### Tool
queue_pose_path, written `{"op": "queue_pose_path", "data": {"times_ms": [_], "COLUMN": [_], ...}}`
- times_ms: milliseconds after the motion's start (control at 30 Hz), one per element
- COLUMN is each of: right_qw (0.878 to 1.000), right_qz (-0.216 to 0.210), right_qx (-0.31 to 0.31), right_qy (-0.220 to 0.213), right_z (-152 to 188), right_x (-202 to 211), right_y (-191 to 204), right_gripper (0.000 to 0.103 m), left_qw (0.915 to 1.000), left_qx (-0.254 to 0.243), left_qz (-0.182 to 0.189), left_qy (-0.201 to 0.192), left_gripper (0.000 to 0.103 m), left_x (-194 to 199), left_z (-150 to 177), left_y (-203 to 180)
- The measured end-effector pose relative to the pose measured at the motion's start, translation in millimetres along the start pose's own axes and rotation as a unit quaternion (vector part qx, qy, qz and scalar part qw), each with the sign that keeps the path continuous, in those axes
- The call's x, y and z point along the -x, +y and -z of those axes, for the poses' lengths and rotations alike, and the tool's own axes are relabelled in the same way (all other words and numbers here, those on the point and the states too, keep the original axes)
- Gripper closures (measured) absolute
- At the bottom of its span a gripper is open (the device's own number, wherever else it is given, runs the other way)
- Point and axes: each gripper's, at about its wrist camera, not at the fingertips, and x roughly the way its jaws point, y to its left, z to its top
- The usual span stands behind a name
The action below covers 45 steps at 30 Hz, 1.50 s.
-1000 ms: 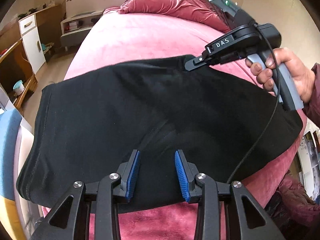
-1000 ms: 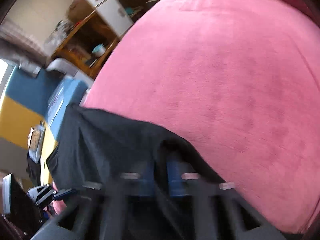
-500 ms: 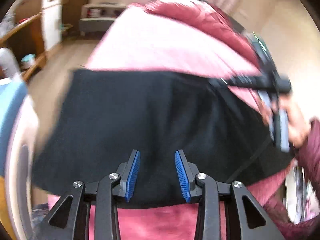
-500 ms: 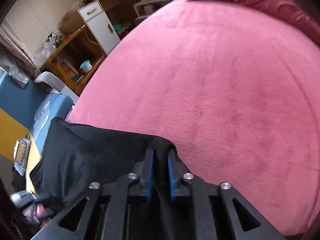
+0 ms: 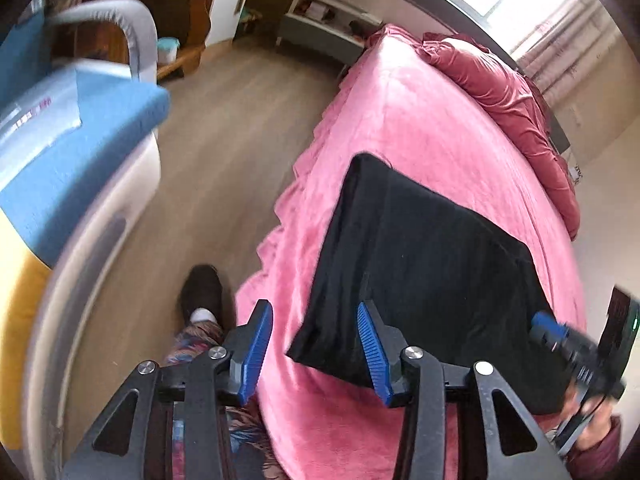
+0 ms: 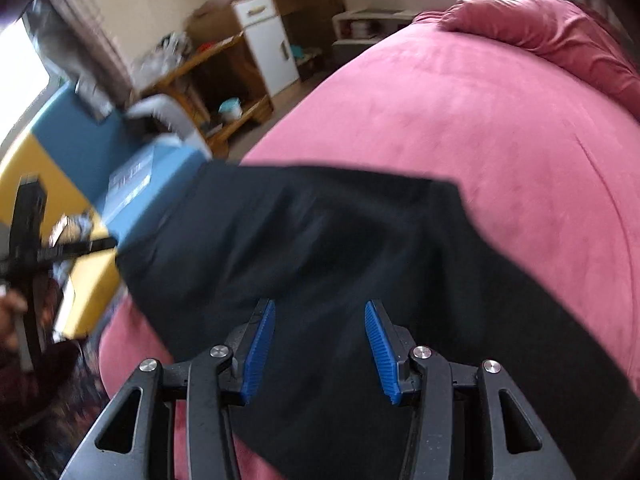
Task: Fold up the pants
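The black pants (image 5: 424, 256) lie folded into a flat rectangle on the pink bed (image 5: 420, 128). They also show in the right wrist view (image 6: 328, 256). My left gripper (image 5: 316, 352) is open and empty, hovering off the pants' near left corner at the bed's edge. My right gripper (image 6: 320, 348) is open and empty just above the fabric. The right gripper also shows blurred at the lower right of the left wrist view (image 5: 560, 340). The left gripper shows blurred at the left edge of the right wrist view (image 6: 36, 240).
A dark pink duvet (image 5: 512, 92) is bunched at the head of the bed. A blue and yellow padded seat (image 5: 68, 152) stands left of the bed across wooden floor (image 5: 224, 128). Wooden shelves (image 6: 212, 80) and a white cabinet (image 6: 268, 52) line the wall. The person's foot (image 5: 200, 292) is beside the bed.
The right gripper has opened and let go of the pants' edge, which now lies flat. The left gripper has pulled back and swung left toward the bed's edge.
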Motion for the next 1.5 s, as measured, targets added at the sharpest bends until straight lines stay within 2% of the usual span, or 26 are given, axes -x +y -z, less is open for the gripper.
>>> {"op": "queue_pose_path", "data": {"times_ms": [167,200,333,367,400,467,500,533,600,700,833,967,1033,1100,1200,1367,1500], "right_qw": [1.0,0.999,0.997,0.997,0.997,0.997,0.997,0.997,0.996,0.993,0.983,0.97,0.96,0.949,0.924,0.861,0.812], "right_qz": [0.007,0.012,0.037,0.039,0.039,0.032,0.027,0.023,0.019,0.029,0.066,0.115,0.141,0.146,0.151,0.159,0.169], "right_qx": [-0.007,-0.012,-0.041,-0.039,-0.04,-0.051,-0.058,-0.068,-0.084,-0.113,-0.159,-0.205,-0.233,-0.27,-0.34,-0.461,-0.529], "right_qy": [0.03,0.034,0.051,0.05,0.046,0.038,0.034,0.028,0.01,-0.029,-0.067,-0.069,-0.068,-0.074,-0.093,-0.142,-0.182], "right_z": [43,47,71,75,78,80,81,81,84,86,94,108,123,142,179,247,292], "right_x": [-12,-12,-15,-15,-14,-8,-6,-3,7,35,66,87,100,116,143,191,223], "right_y": [11,7,-4,-6,-6,-10,-11,-13,-19,-38,-74,-114,-132,-152,-184,-232,-258], "right_gripper": [0.055,0.055,0.055,0.056,0.056,0.056,0.056,0.056,0.056,0.056,0.056,0.056,0.056,0.056,0.056,0.056,0.056], "left_qw": [0.9988,0.9988,0.9938,0.9933,0.9928,0.9881,0.9841,0.9822,0.9798,0.9741,0.9667,0.9566,0.9477,0.9393,0.9285,0.9177,0.9181], "left_qx": [0.026,0.02,-0.033,-0.034,-0.04,-0.064,-0.082,-0.096,-0.13,-0.186,-0.242,-0.287,-0.316,-0.34,-0.369,-0.396,-0.396], "left_qz": [-0.029,-0.034,-0.102,-0.107,-0.111,-0.14,-0.155,-0.154,-0.129,-0.073,-0.017,0.019,0.031,0.037,0.04,0.029,0.019], "left_qy": [0.029,0.029,0.028,0.026,0.021,-0.007,-0.03,-0.048,-0.082,-0.106,-0.083,-0.047,-0.032,-0.02,0.006,0.016,0.011], "left_gripper": [0.061,0.061,0.061,0.062,0.062,0.062,0.062,0.062,0.061,0.06,0.059,0.059,0.059,0.059,0.057,0.057,0.057], "left_x": [-28,-29,-34,-31,-29,-18,-11,-6,9,18,2,-23,-36,-46,-63,-80,-88], "left_z": [8,10,17,18,17,17,16,17,20,31,51,74,87,99,116,135,140], "left_y": [-2,-4,-17,-18,-22,-34,-44,-52,-76,-117,-163,-206,-227,-241,-257,-271,-279]}}
